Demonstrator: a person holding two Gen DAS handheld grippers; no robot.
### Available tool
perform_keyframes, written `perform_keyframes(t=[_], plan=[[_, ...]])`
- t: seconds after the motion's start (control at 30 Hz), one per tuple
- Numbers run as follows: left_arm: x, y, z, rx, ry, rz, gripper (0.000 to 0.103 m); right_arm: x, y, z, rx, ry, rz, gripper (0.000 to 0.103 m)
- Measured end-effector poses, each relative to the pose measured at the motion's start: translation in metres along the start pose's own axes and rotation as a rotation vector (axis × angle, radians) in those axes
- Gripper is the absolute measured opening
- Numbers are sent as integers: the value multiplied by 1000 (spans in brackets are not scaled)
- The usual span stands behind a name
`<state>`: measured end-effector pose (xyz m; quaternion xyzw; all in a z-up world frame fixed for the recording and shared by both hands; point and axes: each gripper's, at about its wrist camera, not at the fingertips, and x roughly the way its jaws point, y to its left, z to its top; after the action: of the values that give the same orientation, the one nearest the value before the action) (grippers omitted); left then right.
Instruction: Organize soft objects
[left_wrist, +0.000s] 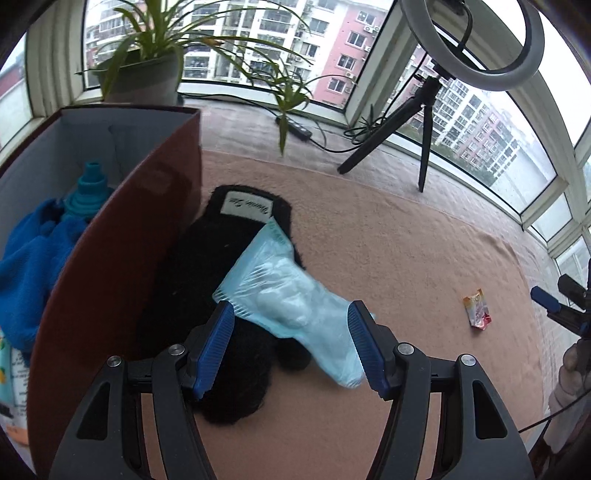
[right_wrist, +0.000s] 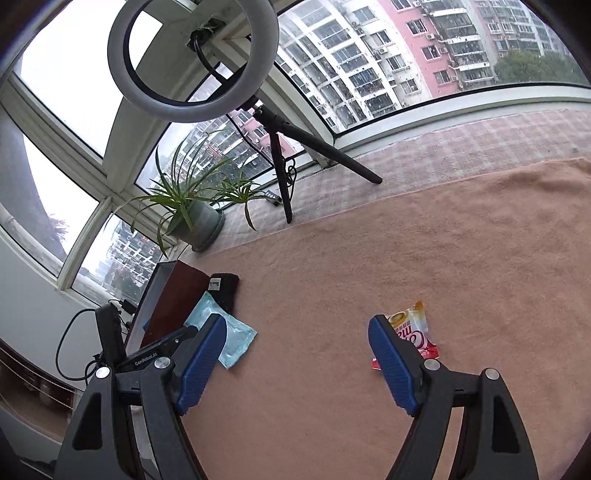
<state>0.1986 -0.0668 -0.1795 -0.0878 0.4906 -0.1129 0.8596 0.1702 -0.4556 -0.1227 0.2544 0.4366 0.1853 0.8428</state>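
Note:
A light blue plastic packet (left_wrist: 284, 295) lies across a fuzzy black glove (left_wrist: 221, 258) on the pink cloth, beside a brown box (left_wrist: 122, 236). My left gripper (left_wrist: 291, 321) is open, its blue pads on either side of the packet's near end, just above it. The box holds a blue towel (left_wrist: 29, 266) and a teal collapsible bottle (left_wrist: 88, 188). My right gripper (right_wrist: 297, 332) is open and empty, low over the cloth. A small red and orange sachet (right_wrist: 415, 332) lies just beyond its right finger. The packet (right_wrist: 229, 336) and glove (right_wrist: 223, 286) show at left.
A ring light on a black tripod (left_wrist: 424, 122) and a potted plant (left_wrist: 144, 74) stand along the window ledge, with a cable and power strip (left_wrist: 299, 129) between them. The pink cloth (left_wrist: 388, 240) covers the work surface. My right gripper (left_wrist: 554, 306) shows at the far right.

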Motion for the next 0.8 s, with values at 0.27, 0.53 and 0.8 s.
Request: perform_keyframes(t=[0.27,0.53,0.8], plan=[[0,-9,9,19,-36,17,63,-4,-13,-4,41,4,-10,76],[3,12,-1,-4,22,63,63,3,-22,-7,79,7,-15,76],[22,-1,11,0,59,19,63,4,-15,-6,52,15,-13,76]])
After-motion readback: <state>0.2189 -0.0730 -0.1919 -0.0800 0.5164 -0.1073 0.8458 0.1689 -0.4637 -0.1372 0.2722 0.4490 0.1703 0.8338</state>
